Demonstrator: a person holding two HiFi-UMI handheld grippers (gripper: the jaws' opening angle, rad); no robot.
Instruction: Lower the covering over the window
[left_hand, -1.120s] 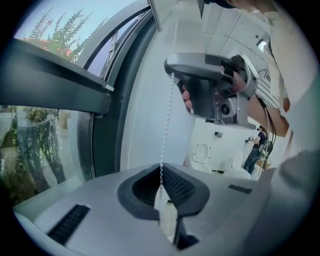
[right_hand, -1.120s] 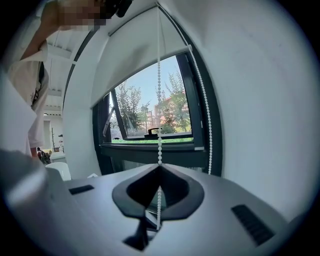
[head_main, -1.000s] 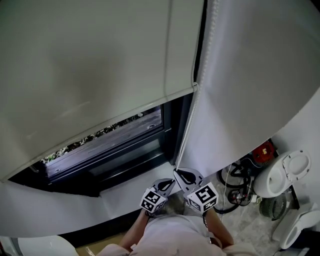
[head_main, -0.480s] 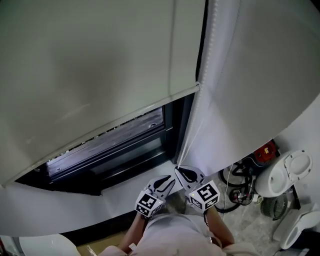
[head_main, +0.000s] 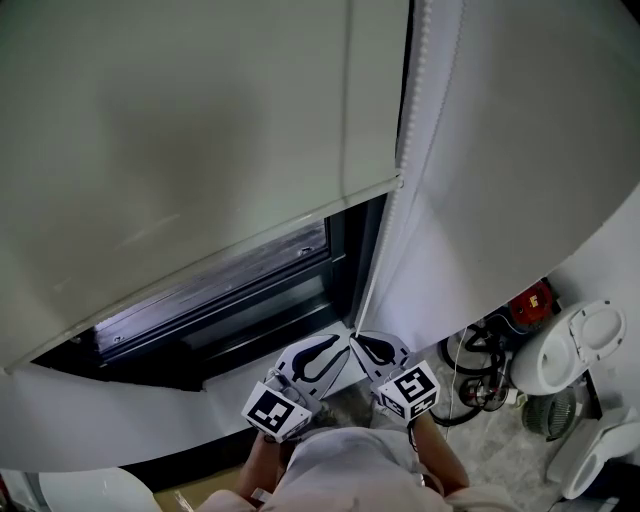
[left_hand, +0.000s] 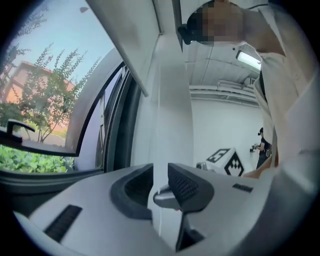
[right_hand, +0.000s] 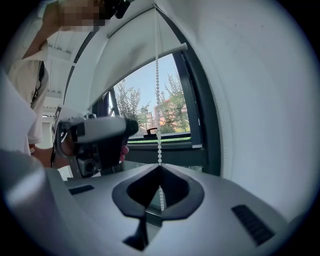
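white fabric of the roller blind (head_main: 180, 150) fills most of what i see from the head view. it hangs over the upper part of the window (head_main: 240, 295), its lower edge (head_main: 250, 246) running slantwise across the picture. under that edge a band of dark frame and glass is uncovered. right of the window the pale wall (head_main: 520, 180) curves away.

the bead chain (head_main: 372, 280) drops from the blind's right corner, alongside the dark frame, down to my two tools, which sit close together below the window.

my right gripper (head_main: 365, 347) is clenched on that chain. in the right gripper view the tips meet, and the beads run straight down from above into the seam between them.

my left gripper (head_main: 325, 355) sits just beside it, to its left. its jaws are opening, with a clear gap between the ribbed pads (left_hand: 182, 185). a thin white strand (left_hand: 159, 225) shows in that gap, and the pads do not press on it.
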